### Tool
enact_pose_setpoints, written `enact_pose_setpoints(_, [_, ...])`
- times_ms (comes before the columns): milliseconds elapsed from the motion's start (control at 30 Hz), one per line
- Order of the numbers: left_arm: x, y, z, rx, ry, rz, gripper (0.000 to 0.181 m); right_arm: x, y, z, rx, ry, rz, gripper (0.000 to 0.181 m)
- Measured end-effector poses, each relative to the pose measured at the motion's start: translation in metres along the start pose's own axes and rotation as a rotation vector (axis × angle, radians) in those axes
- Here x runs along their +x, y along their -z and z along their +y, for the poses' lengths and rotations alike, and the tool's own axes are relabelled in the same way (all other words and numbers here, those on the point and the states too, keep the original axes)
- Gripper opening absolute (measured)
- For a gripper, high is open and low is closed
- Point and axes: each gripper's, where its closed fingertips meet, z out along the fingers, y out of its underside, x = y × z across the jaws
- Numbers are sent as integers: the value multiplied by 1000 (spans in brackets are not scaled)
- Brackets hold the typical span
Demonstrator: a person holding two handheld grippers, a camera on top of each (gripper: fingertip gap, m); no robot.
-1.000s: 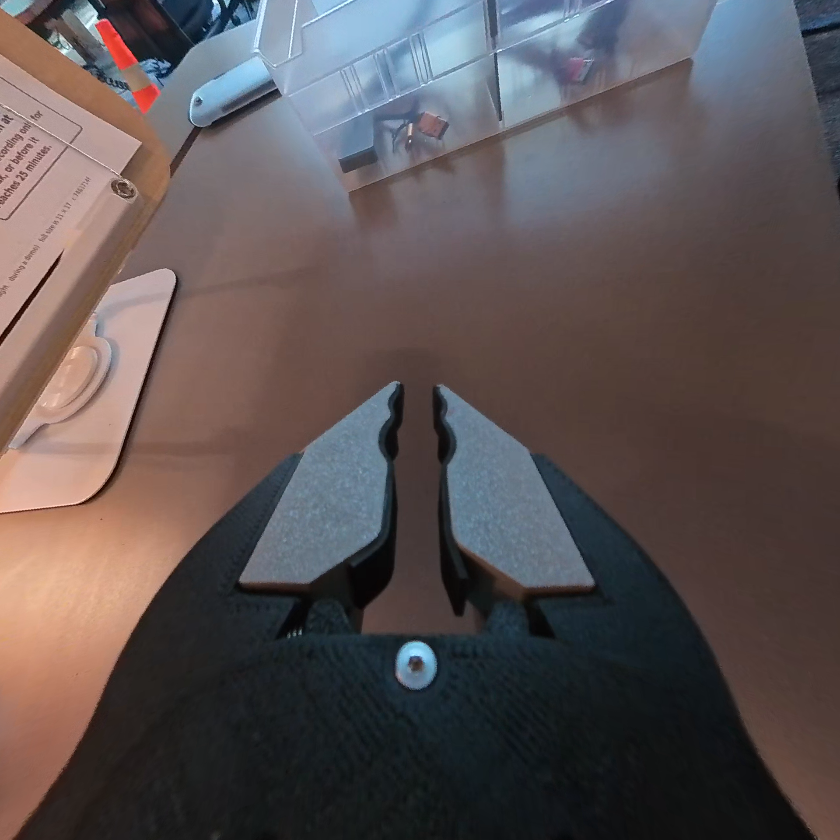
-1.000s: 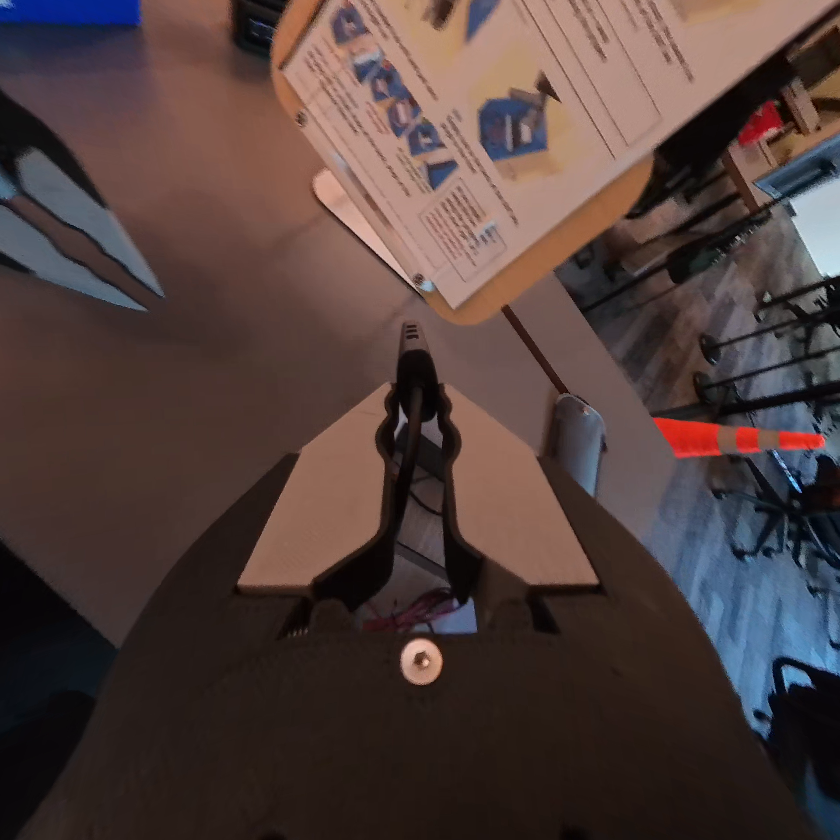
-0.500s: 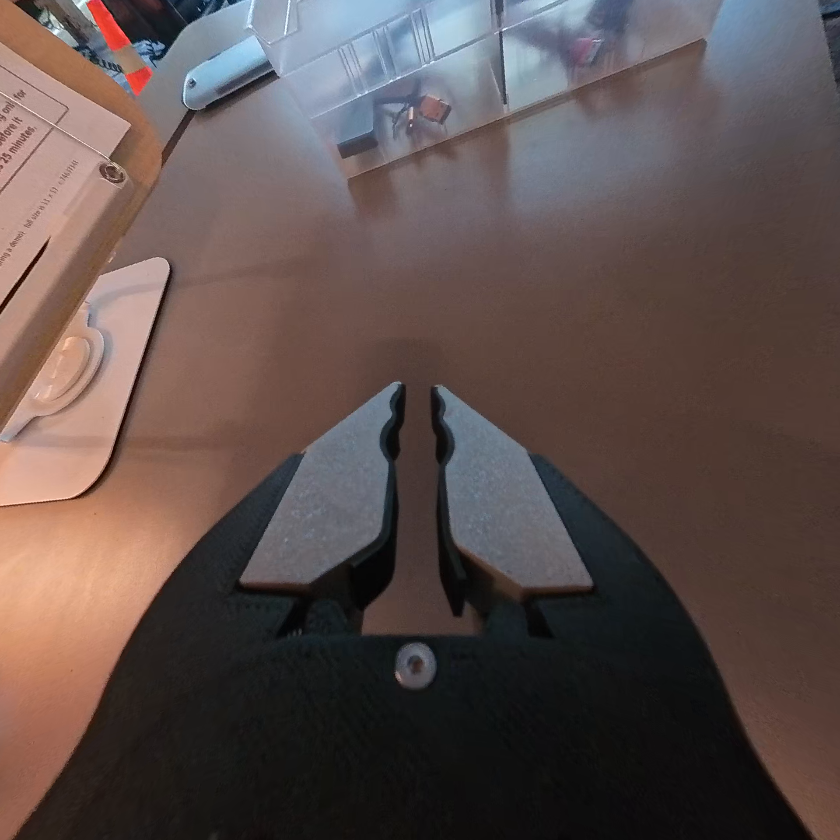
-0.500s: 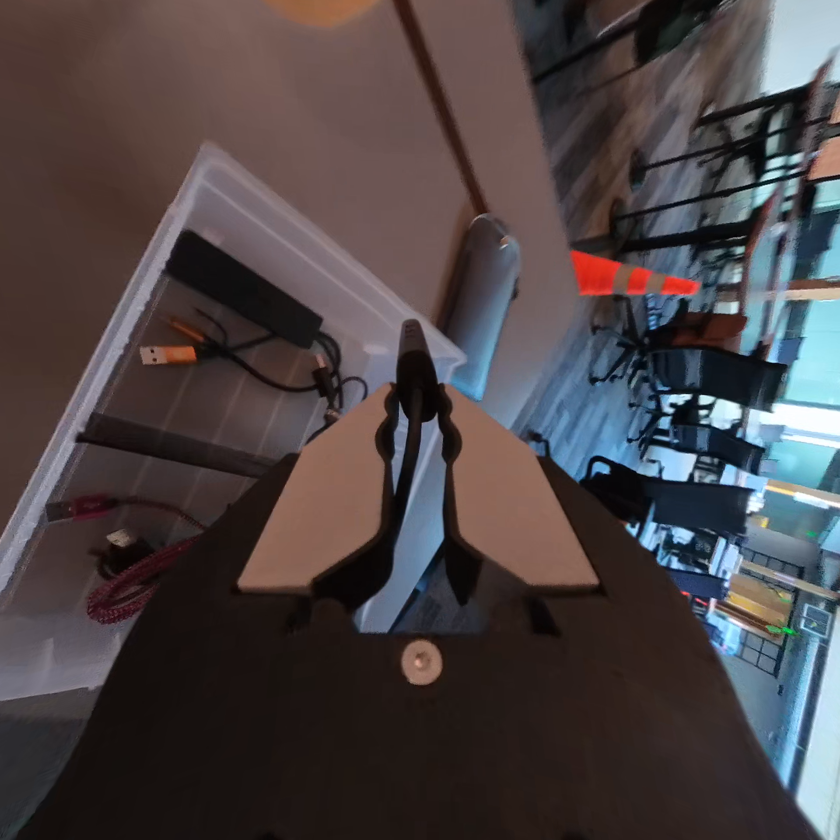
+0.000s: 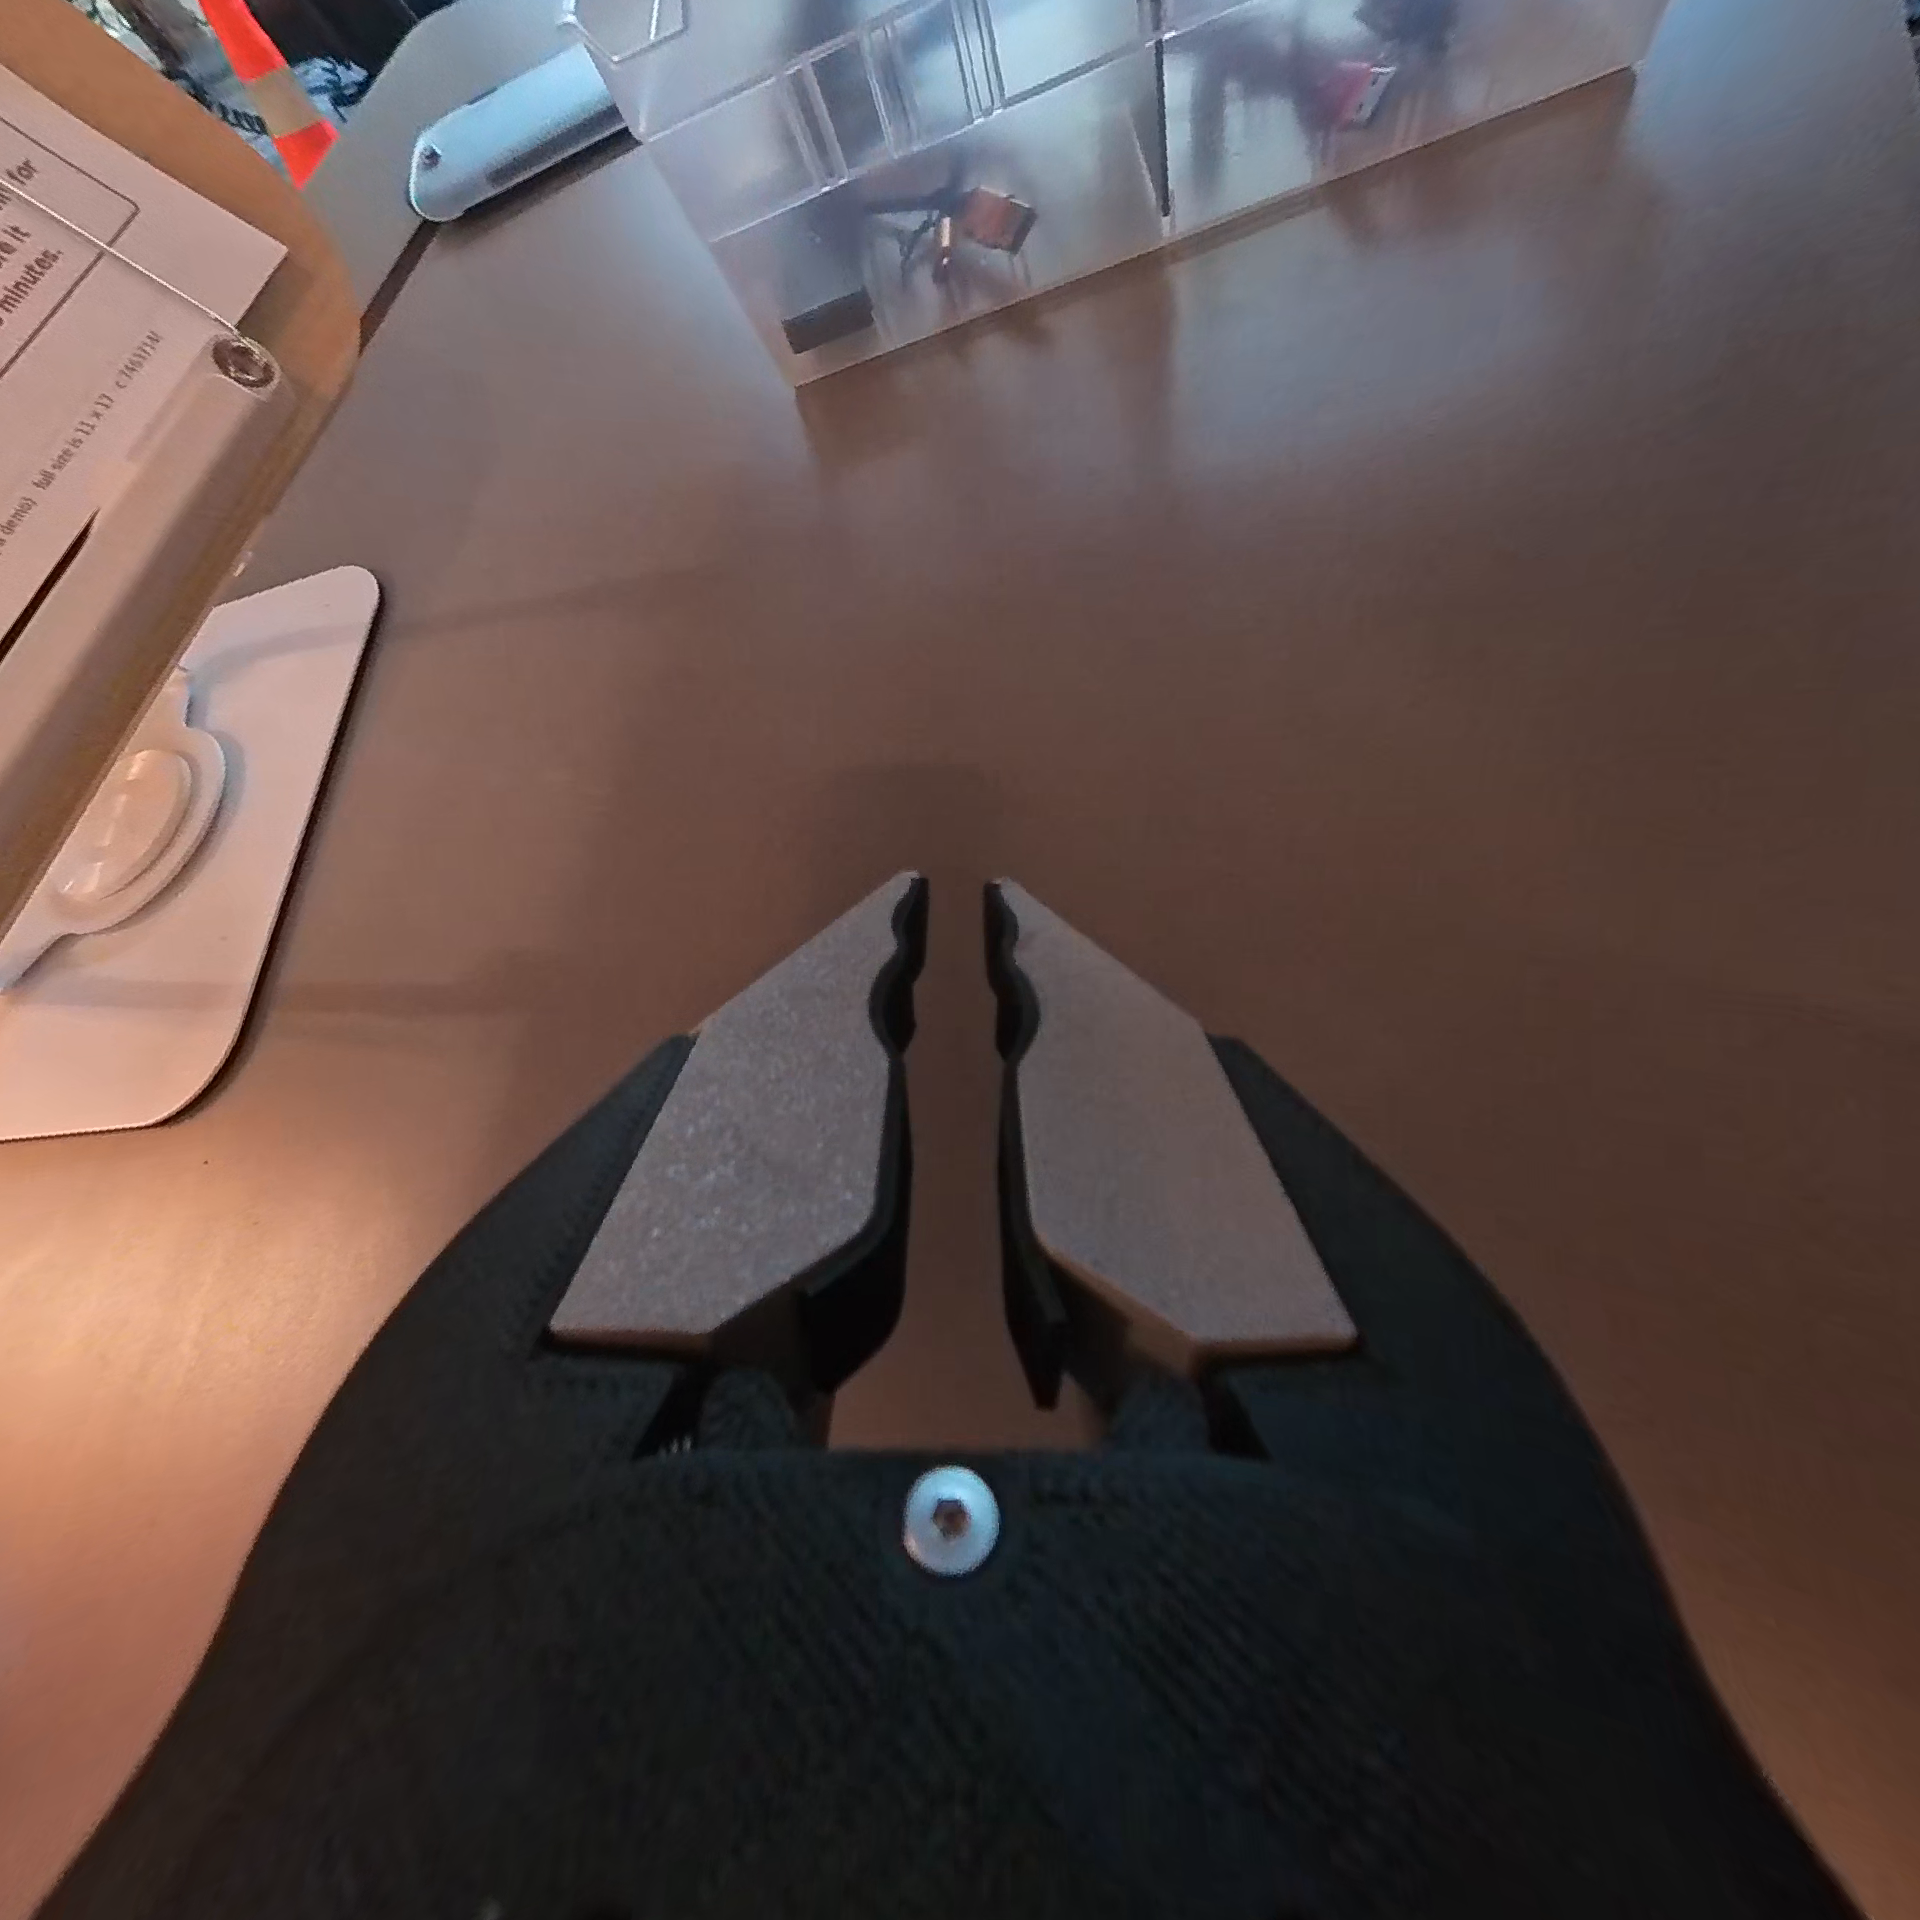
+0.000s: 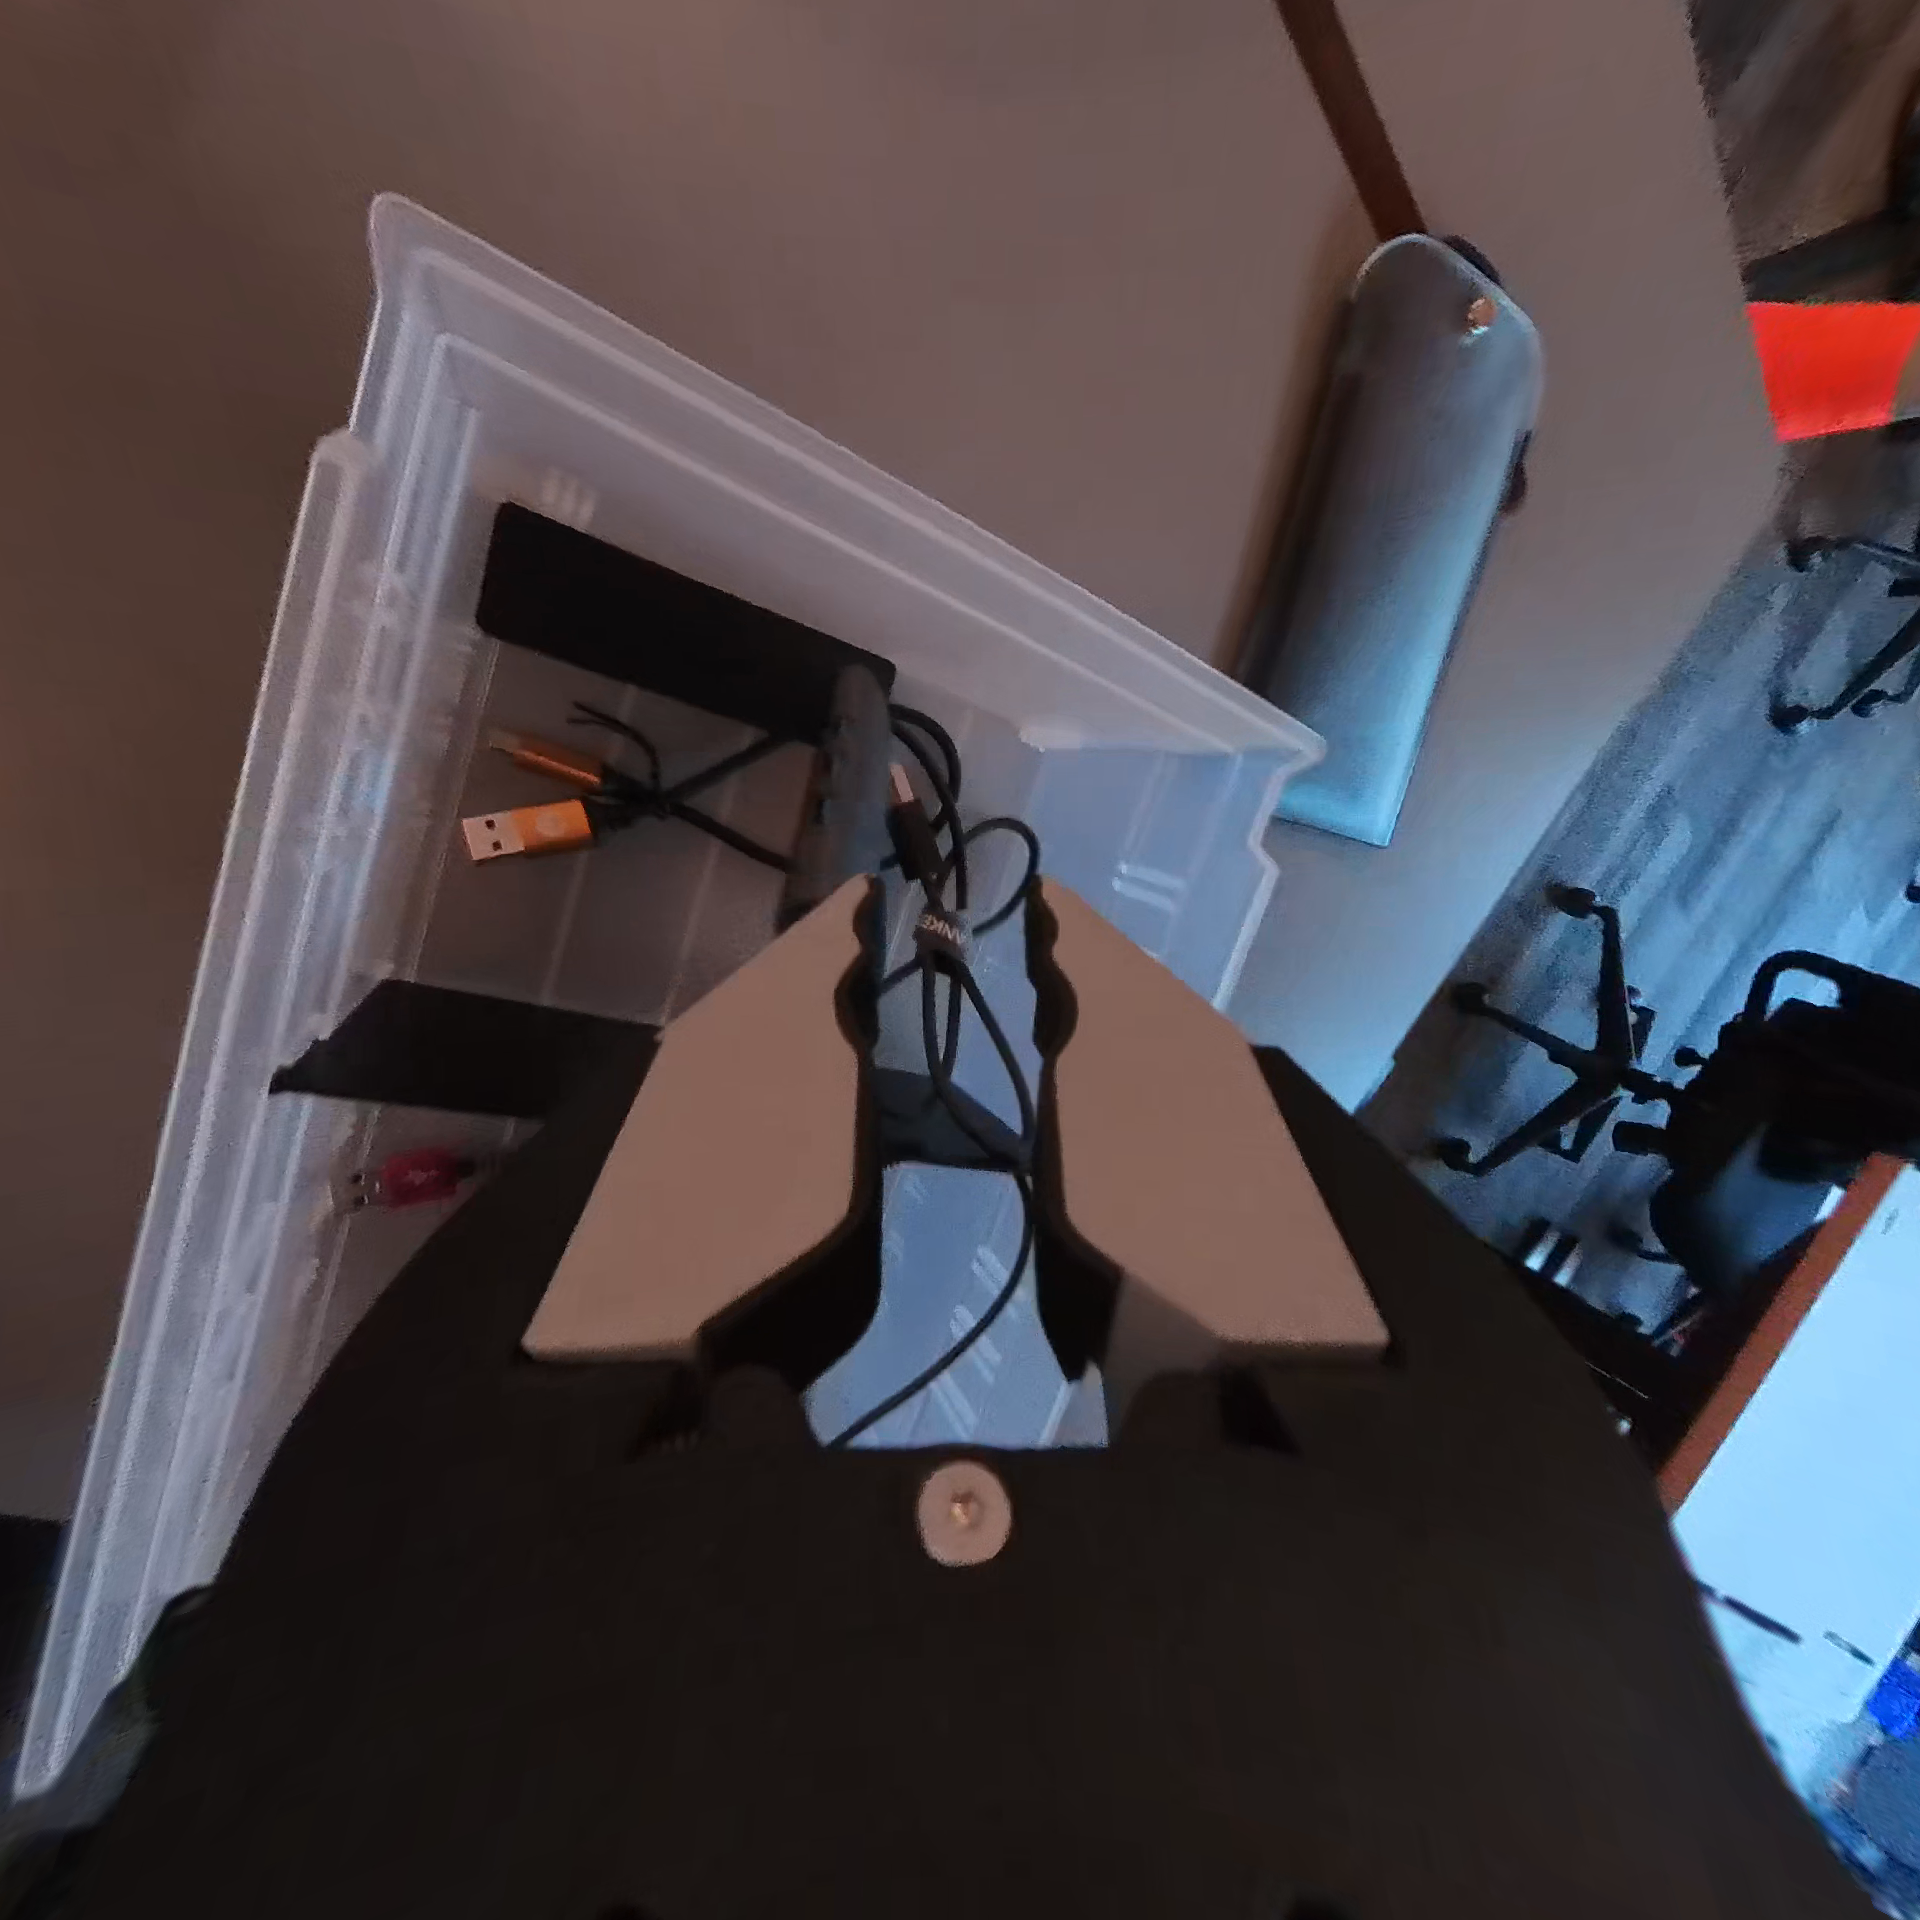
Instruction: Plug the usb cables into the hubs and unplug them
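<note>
My left gripper (image 5: 956, 894) hangs empty over the brown table (image 5: 1351, 831), its jaws only a narrow gap apart. A clear plastic bin (image 5: 1091, 156) stands far ahead of it, with an orange USB plug (image 5: 997, 223) showing through the wall. My right gripper (image 6: 951, 888) is open above that bin (image 6: 727, 499). A dark grey plug (image 6: 857, 774), blurred, sits just ahead of its left fingertip, and its thin black cable (image 6: 987, 1039) runs down between the jaws. In the bin lie a black hub (image 6: 665, 613), orange USB plugs (image 6: 530, 831) and a red USB plug (image 6: 416, 1174).
A sign board (image 5: 125, 364) on a white base (image 5: 208, 831) stands at the left of the table. A grey cylinder (image 6: 1392, 520) lies by the table edge behind the bin. A black divider (image 6: 468, 1049) splits the bin. An orange cone (image 6: 1829, 374) and chairs are on the floor beyond. The grippers' ends are close to 35 centimetres from one another. The left gripper is farther from the black hub (image 6: 665, 613), some 30 centimetres, than the right, some 12 centimetres.
My right gripper swung from the sign board to above the bin and its jaws have spread, letting go of the dark plug. My left gripper has moved slightly forward; its gap is unchanged.
</note>
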Motion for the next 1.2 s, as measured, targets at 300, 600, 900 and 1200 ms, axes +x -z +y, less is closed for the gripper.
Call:
enact_pose_setpoints(300, [0, 2, -2, 11, 3, -2, 8, -10, 54, 21, 147, -99, -126, 25])
enact_pose_setpoints(600, [0, 4, -4, 17, -1, -5, 7, -95, 28, 74, 25, -21, -352, 26])
enact_pose_setpoints(900, [3, -1, 1, -11, -15, 2, 6, -113, -7, 71, 38, -54, -329, 12])
enact_pose_setpoints(1200, [4, 0, -1, -4, -18, 7, 5, -55, 24, 77, -6, 3, -52, 0])
